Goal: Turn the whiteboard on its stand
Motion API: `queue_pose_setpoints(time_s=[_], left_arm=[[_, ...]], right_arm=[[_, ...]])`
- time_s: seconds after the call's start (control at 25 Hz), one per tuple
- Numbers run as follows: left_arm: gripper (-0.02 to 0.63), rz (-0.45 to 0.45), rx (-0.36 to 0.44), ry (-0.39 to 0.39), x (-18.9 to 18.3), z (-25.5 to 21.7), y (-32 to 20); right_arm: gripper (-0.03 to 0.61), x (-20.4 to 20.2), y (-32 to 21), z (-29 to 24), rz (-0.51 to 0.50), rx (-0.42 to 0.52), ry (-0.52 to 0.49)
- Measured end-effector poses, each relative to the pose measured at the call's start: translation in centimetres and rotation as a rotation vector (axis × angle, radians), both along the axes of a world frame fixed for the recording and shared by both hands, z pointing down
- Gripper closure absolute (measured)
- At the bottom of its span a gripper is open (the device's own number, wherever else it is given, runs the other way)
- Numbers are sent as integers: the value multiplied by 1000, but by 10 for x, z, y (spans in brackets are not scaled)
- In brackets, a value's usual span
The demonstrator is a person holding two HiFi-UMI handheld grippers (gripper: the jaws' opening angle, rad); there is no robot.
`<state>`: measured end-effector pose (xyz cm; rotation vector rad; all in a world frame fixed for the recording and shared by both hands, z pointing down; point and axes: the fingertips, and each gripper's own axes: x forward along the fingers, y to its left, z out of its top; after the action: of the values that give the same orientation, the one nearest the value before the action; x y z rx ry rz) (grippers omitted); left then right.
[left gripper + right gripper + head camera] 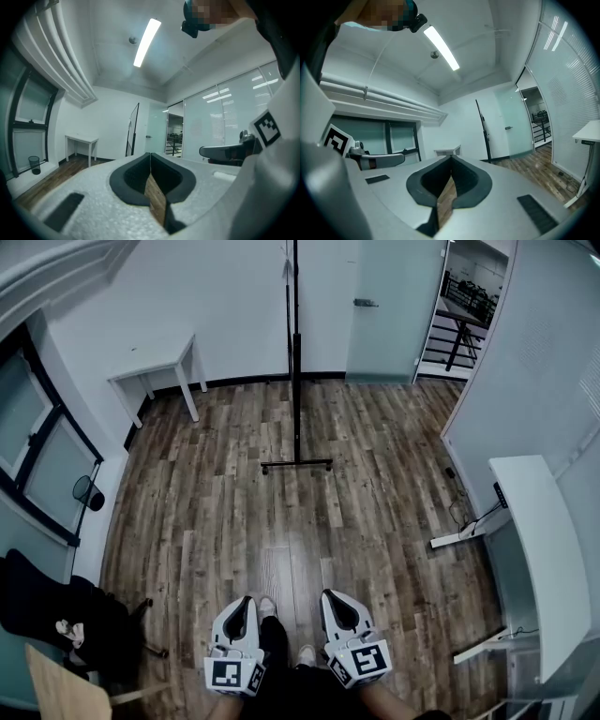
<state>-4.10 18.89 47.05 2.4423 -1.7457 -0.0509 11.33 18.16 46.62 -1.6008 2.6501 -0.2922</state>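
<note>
The whiteboard stands edge-on on its black wheeled stand in the middle of the wooden floor, well ahead of me. It also shows as a thin dark upright, the whiteboard in the left gripper view and the whiteboard in the right gripper view. My left gripper and right gripper are held low, close to my body, side by side and far from the board. The left gripper has its jaws together with nothing in them. The right gripper is likewise shut and empty.
A small white table stands against the back wall at left. A long white desk runs along the right wall. A glass door is behind the board. A dark chair with clothes sits at lower left, a bin by the window.
</note>
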Motion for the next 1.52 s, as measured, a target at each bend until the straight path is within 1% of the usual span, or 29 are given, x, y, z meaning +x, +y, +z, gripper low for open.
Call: queue_pose_setpoints(time_s=[0.2, 0.56, 0.76, 1.0, 1.12, 1.24, 1.36, 1.52], left_arm=[[595, -3, 2, 13, -9, 8, -40], [595, 37, -6, 48, -23, 14, -158], [595, 76, -8, 50, -41, 10, -231], [595, 87, 1, 49, -78, 0, -315], [595, 94, 11, 53, -96, -2, -342], [595, 99, 31, 48, -114, -4, -369], [595, 114, 51, 77, -123, -11, -390], [595, 97, 33, 95, -130, -2, -410]], right_arm=[[568, -6, -37, 9, 7, -3, 20], [568, -21, -140, 11, 38, -3, 43], [568, -41, -213, 9, 67, -10, 56], [568, -73, -297, 2, 96, -1, 65], [568, -88, -327, 1, 105, 3, 71], [568, -105, -355, -4, 112, 27, 86], [568, -114, -377, -9, 117, 26, 95], [568, -122, -399, -1, 113, 14, 102]])
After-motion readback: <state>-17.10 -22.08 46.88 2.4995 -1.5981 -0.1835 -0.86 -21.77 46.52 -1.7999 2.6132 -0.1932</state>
